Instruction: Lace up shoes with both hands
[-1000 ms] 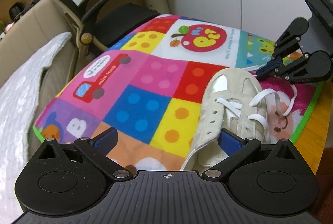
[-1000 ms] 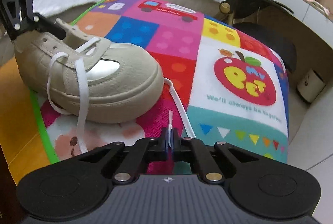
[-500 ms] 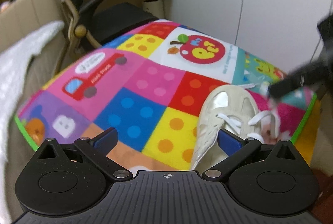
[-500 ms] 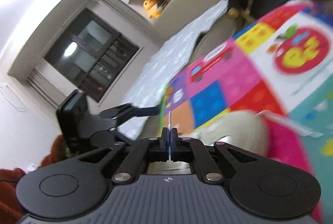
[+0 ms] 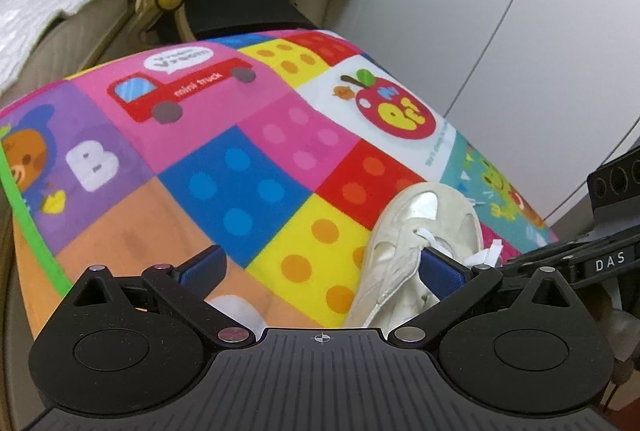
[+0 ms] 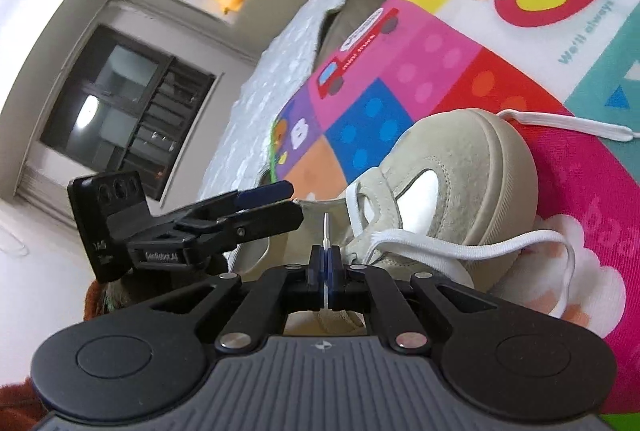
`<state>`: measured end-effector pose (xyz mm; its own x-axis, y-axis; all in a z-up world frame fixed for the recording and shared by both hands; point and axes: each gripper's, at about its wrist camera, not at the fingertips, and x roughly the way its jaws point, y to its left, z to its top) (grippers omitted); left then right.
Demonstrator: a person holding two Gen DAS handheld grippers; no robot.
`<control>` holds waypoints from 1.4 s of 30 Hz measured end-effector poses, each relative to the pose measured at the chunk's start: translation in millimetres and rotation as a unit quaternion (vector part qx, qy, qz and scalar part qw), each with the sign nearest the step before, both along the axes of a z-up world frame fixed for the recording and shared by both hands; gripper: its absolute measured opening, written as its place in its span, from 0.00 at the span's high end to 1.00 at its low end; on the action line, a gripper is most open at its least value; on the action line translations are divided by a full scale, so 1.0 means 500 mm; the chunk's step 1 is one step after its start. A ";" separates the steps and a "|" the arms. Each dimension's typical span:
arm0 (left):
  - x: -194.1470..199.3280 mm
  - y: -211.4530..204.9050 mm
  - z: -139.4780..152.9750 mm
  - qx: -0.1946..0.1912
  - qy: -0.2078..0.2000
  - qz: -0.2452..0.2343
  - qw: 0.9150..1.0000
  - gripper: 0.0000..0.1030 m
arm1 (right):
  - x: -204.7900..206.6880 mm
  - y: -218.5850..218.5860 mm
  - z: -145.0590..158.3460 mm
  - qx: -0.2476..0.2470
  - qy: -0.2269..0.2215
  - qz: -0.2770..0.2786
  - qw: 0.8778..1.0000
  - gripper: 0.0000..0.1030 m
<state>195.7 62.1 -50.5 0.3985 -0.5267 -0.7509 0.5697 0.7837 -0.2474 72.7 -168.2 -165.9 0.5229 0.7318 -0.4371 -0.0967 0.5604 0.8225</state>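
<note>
The beige shoe (image 6: 460,167) sits on the colorful play mat (image 5: 248,183). The right gripper (image 6: 327,265) pinches the white lace tip (image 6: 326,231) tight. The left gripper (image 5: 320,267) is wide open, holding nothing, right by the shoe's heel.

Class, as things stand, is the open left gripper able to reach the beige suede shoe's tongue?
Probably yes: the left gripper is open, one finger already at the beige suede shoe, nothing between.

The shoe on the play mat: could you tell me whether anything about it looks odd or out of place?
The shoe is only partly laced: the white lace hangs in a slack loop down its side, and its other end trails loose across the mat past the toe.
</note>
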 end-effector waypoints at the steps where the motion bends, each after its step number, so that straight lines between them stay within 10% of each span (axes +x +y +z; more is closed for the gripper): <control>1: 0.000 0.001 -0.001 -0.002 0.001 0.000 1.000 0.00 | 0.000 0.002 0.001 -0.001 0.002 -0.004 1.000 0.99; 23: -0.002 0.006 -0.006 -0.013 0.007 -0.007 1.000 0.00 | -0.007 0.008 0.001 -0.025 -0.008 -0.031 0.999 0.99; 33: -0.025 0.008 -0.013 -0.018 0.012 -0.005 1.000 0.00 | -0.022 0.055 0.030 -0.164 -0.125 -0.012 0.978 0.98; 35: -0.034 0.013 -0.011 -0.019 0.009 0.000 1.000 0.00 | -0.043 0.050 0.045 -0.183 -0.159 0.005 0.970 0.89; 40: -0.078 0.023 0.020 -0.008 -0.046 0.011 0.999 0.00 | -0.114 -0.048 0.096 -0.170 -0.222 -0.015 0.960 0.06; 42: -0.092 0.023 0.041 -0.028 -0.066 0.017 0.997 0.00 | -0.128 -0.110 0.091 -0.140 -0.223 -0.057 0.963 0.00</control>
